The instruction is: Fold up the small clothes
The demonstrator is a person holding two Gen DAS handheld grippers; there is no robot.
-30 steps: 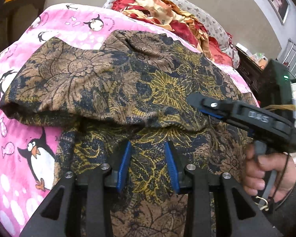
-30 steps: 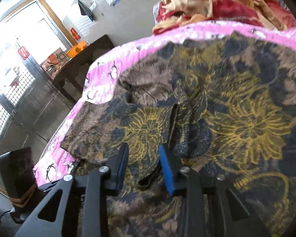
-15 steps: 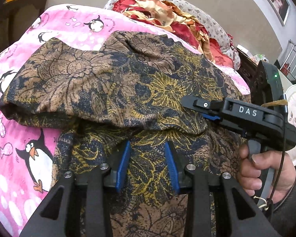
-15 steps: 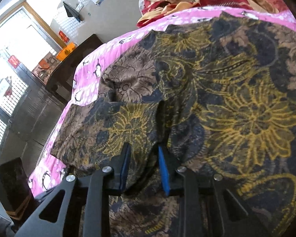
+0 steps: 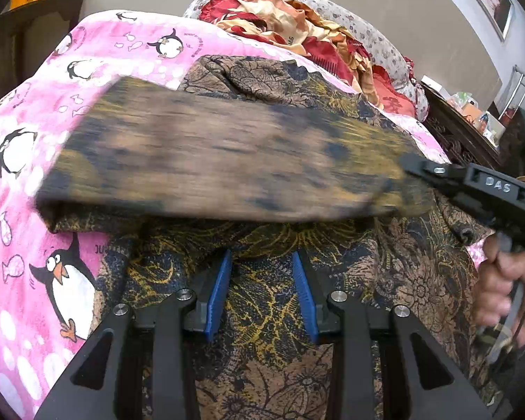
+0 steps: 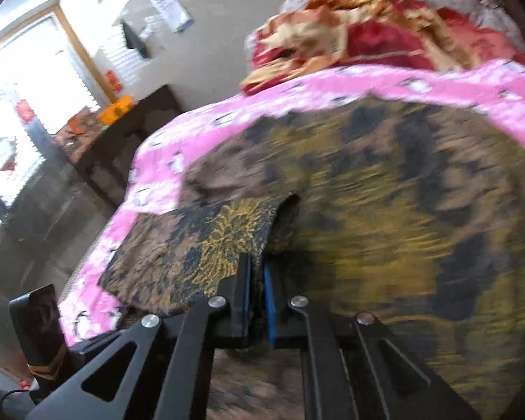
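Floral garment [image 5: 269, 318] — a brown, navy and gold printed piece — lies spread over the pink penguin blanket [image 5: 24, 231] on the bed, with a heap of red and cream cloth [image 5: 297, 24] behind it. One flap of it is lifted and blurred across the left wrist view, pinched at its edge by the right gripper [image 6: 257, 280].

The risk, as I judge it, lies in that thin pinch: the right gripper grips only a narrow hem, so a quick swing could pull the fabric free and drop the flap crooked. The lower layer could also drag along with the fold and bunch up, since the left gripper [image 5: 262, 294] does not clamp it. A fold carried too far would land off the garment's body and leave an uneven edge.

The right gripper's blue pads [image 6: 268, 301] are pressed together on the fabric edge, which rises out from between them. The left gripper stands partly spread, its blue pads [image 5: 218, 290] apart with the garment lying between and beneath them — resting on the cloth, not squeezing it.
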